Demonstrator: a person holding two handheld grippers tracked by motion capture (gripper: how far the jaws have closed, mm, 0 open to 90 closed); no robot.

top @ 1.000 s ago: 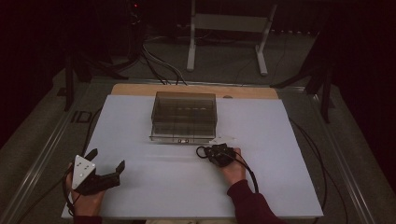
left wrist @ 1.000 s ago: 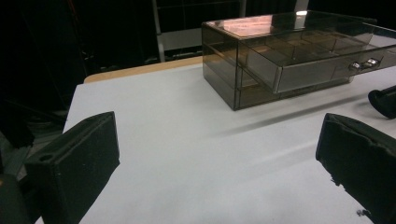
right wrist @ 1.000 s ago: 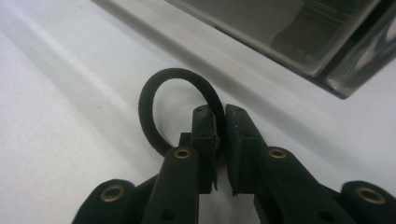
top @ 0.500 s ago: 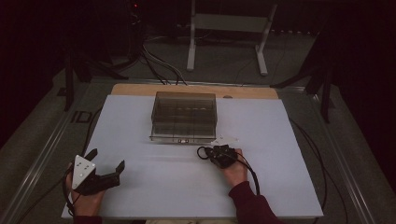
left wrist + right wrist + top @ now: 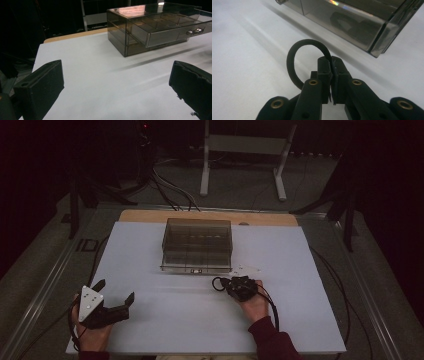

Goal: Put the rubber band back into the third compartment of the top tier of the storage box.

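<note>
A smoky see-through drawer box point(image 5: 197, 242) stands at the middle of the white table point(image 5: 300, 270). Just in front of its right corner, my right gripper point(image 5: 231, 284) lies low over the table, shut on a thin black rubber loop point(image 5: 218, 283). In the right gripper view the jaws point(image 5: 331, 62) pinch one end of the loop point(image 5: 290, 62), which curls out to the left in front of the box wall point(image 5: 352, 20). My left gripper point(image 5: 116, 291) rests at the near left, open with nothing in it. In the left gripper view my left gripper point(image 5: 116, 85) faces the box point(image 5: 150, 27).
One drawer front with a small metal knob point(image 5: 193, 31) stands slightly out from the casing. A wooden strip point(image 5: 150, 215) edges the table's far side. Cables point(image 5: 170, 190) and a white stand point(image 5: 240, 150) are on the floor behind. Bare tabletop lies between the two grippers.
</note>
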